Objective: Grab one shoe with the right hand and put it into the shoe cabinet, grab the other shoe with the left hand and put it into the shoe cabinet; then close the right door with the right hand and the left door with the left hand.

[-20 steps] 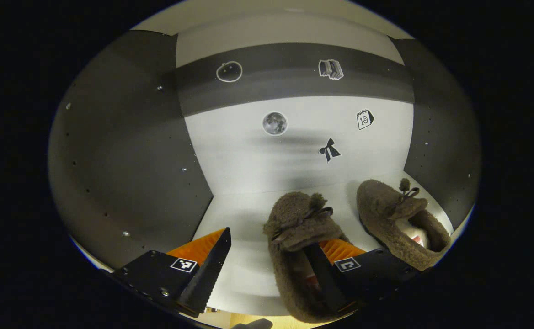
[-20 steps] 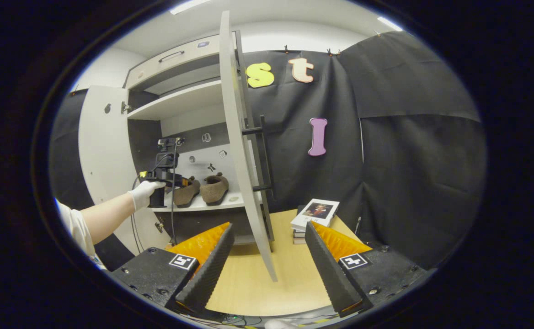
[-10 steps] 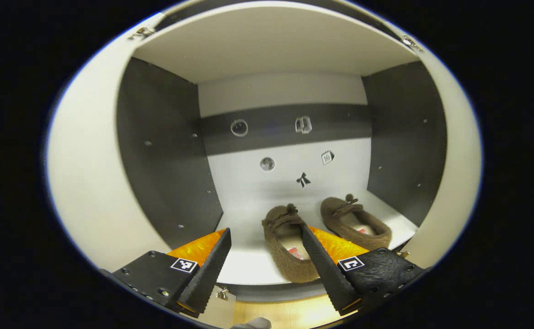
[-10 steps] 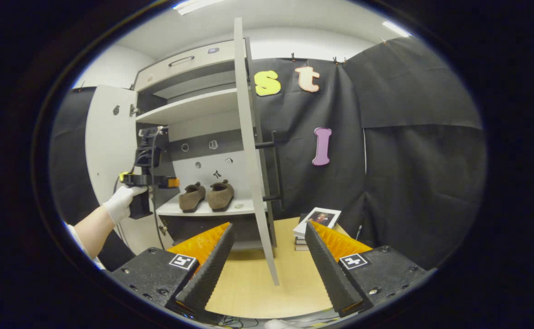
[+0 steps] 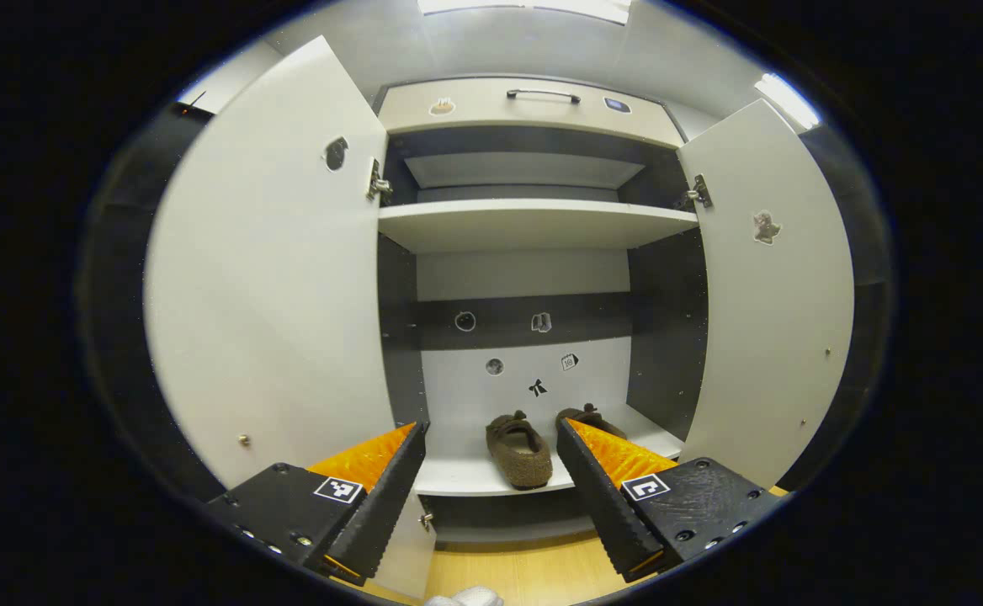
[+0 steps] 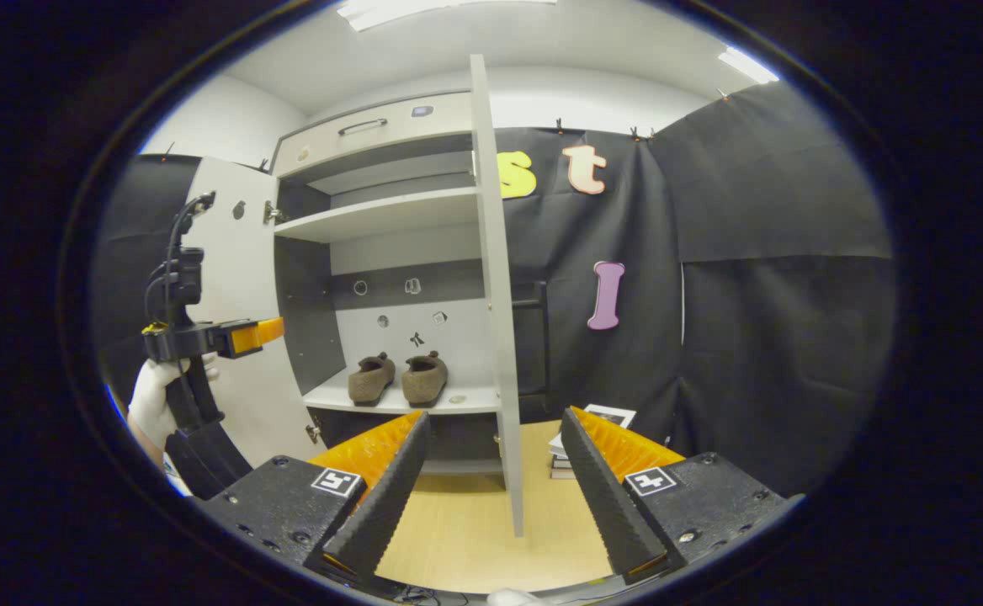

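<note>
Two brown fuzzy shoes stand side by side on the lower shelf [image 5: 466, 481] of the shoe cabinet. In the left gripper view the left shoe [image 5: 518, 450] is in full sight, while the right shoe [image 5: 590, 414] is partly hidden behind a finger. My left gripper [image 5: 490, 426] is open and empty, out in front of the cabinet. The left door [image 5: 273, 278] and right door [image 5: 769, 295] both stand open. In the right gripper view both shoes [image 6: 372, 379] [image 6: 424, 378] sit on the shelf. My right gripper [image 6: 496, 415] is open and empty, facing the right door's edge [image 6: 498, 295].
A gloved hand [image 6: 151, 400] holds the left gripper [image 6: 264, 330] before the left door [image 6: 235, 252]. A small stack of books [image 6: 592, 425] lies on the wooden floor [image 6: 466, 530] right of the cabinet. An upper shelf [image 5: 534, 223] and a drawer with a handle [image 5: 542, 94] sit above.
My left gripper has pulled back out of the cabinet, open, leaving the shoe on the shelf beside the other. The right gripper has shifted only slightly.
</note>
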### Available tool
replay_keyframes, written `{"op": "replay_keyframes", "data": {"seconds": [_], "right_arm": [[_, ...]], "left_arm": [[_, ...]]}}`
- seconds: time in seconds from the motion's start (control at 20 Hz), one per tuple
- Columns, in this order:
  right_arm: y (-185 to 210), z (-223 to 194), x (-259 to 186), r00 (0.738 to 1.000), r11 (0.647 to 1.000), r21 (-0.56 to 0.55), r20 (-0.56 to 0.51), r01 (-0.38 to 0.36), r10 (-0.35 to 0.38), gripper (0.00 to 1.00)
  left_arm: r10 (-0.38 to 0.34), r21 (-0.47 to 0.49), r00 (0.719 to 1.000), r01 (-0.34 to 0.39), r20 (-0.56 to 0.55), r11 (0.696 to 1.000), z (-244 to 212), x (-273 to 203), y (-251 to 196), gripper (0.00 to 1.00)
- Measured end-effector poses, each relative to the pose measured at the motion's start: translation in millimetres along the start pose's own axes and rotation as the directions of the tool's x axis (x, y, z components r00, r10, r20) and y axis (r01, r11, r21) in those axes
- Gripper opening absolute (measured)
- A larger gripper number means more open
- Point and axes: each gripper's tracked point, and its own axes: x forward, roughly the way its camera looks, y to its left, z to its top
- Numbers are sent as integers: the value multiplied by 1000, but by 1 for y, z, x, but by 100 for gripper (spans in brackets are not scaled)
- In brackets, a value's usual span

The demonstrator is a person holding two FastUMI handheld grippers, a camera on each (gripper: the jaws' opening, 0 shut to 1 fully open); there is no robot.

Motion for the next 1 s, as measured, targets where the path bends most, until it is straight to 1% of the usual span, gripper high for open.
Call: {"op": "replay_keyframes", "data": {"seconds": [0.15,0.3,0.5,0.6,0.75,0.85,1.0], "right_arm": [[12,5,-7,1000,1000,-5,21,-8,8,98],[20,4,-14,1000,1000,-15,28,-9,10,99],[31,0,-25,1000,1000,-20,29,-9,10,99],[35,-6,-30,1000,1000,-17,19,-10,10,99],[41,-15,-38,1000,1000,-16,3,-9,9,99],[41,-17,-40,1000,1000,-22,1,-2,2,98],[18,-10,-38,999,999,-21,11,32,-32,99]], "left_arm": [[8,14,1000,-9,21,1000,-3,-36,1,96],[26,-8,999,-26,35,1000,-9,-82,16,96],[34,-24,999,-34,-3,999,-36,-131,24,96],[24,-36,999,-26,-33,999,-50,-151,23,96],[9,-39,998,-11,-68,999,-64,-170,24,96],[5,-32,998,-7,-66,999,-65,-177,25,96],[-4,-39,998,2,-64,999,-64,-181,21,96]]}}
